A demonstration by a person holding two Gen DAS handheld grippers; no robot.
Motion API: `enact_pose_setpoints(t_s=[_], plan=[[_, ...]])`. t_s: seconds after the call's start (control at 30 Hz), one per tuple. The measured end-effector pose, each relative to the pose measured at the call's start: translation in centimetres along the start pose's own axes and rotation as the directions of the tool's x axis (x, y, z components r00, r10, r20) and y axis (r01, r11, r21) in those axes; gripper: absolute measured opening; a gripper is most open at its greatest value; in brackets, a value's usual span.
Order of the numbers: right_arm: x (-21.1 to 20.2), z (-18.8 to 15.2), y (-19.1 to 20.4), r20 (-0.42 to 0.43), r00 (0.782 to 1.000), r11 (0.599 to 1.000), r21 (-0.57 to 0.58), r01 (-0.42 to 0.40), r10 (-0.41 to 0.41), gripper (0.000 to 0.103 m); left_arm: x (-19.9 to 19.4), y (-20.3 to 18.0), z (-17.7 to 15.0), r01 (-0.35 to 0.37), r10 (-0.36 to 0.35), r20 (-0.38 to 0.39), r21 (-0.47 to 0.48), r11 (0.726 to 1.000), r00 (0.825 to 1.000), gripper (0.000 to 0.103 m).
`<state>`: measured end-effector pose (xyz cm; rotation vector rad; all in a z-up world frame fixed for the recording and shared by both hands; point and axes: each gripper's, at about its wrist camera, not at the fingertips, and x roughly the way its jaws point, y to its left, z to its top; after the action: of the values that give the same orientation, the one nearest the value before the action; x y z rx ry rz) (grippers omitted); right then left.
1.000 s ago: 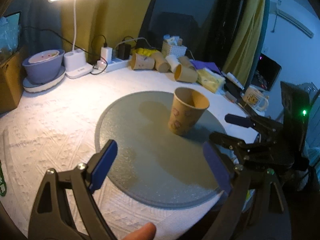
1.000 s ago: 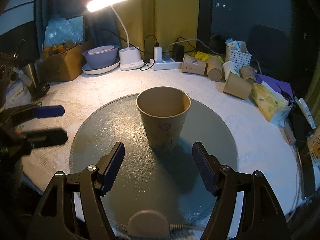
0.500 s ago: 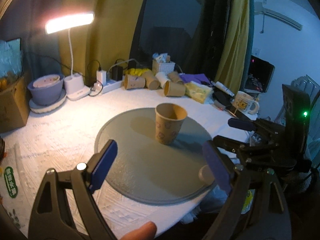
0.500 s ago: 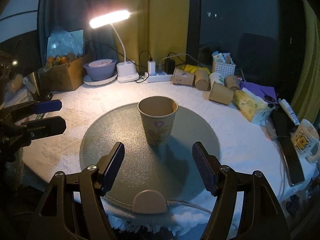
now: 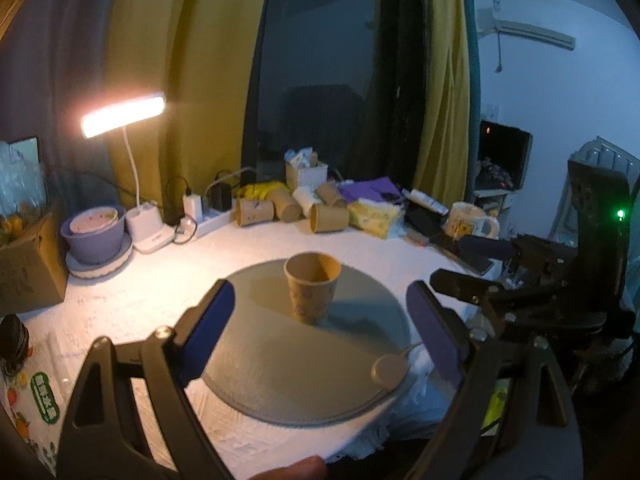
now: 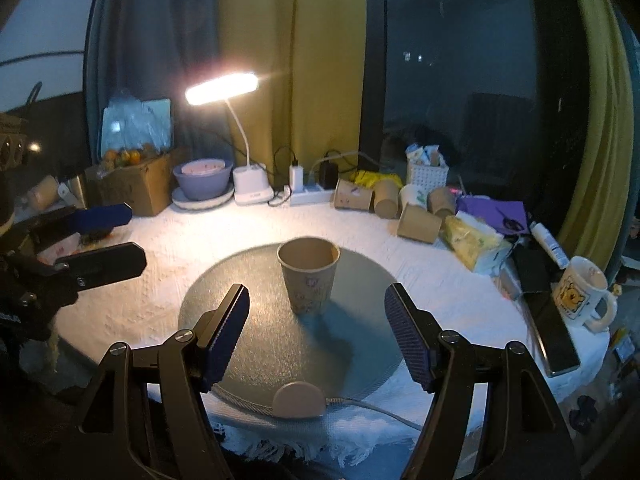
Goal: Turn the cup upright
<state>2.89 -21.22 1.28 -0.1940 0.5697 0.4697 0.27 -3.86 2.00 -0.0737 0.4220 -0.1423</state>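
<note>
The right hand-held gripper (image 6: 316, 336) holds its jaws wide apart and empty, as does the left hand-held gripper (image 5: 320, 336). Ahead of both, apart from their fingers, the paper cup (image 6: 309, 275) stands upright, mouth up, on a round grey mat (image 6: 248, 344) on the bench (image 6: 192, 248), with a lit desk lamp (image 6: 221, 88) beyond.

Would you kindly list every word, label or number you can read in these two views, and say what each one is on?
None can be read for certain.
Green label on the white packet at the table's left edge: characters too blurred.
Brown paper cup standing on the round grey mat: purple print, not legible.
White mug with a yellow bear picture: no readable text.
Small white tube: print too small.
</note>
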Motion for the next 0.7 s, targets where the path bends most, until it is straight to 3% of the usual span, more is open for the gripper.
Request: enact_pose_setpoints(t_s=[0.37, 0.7], plan=[[-4.1, 1.6, 0.4, 0.054, 0.998, 1.0, 0.023, 0.014, -0.015, 0.073, -3.5, -1.1, 1.8, 0.012, -0.015, 0.122, 0.022, 1.0, 0.992, 0.089], [-7.0, 2.4, 1.9, 0.115, 0.993, 0.999, 0.043, 0.029, -0.034, 0.073, -5.8, -1.0, 2.1, -0.061, 0.056, 0.205, 0.016, 0.998, 0.977, 0.089]])
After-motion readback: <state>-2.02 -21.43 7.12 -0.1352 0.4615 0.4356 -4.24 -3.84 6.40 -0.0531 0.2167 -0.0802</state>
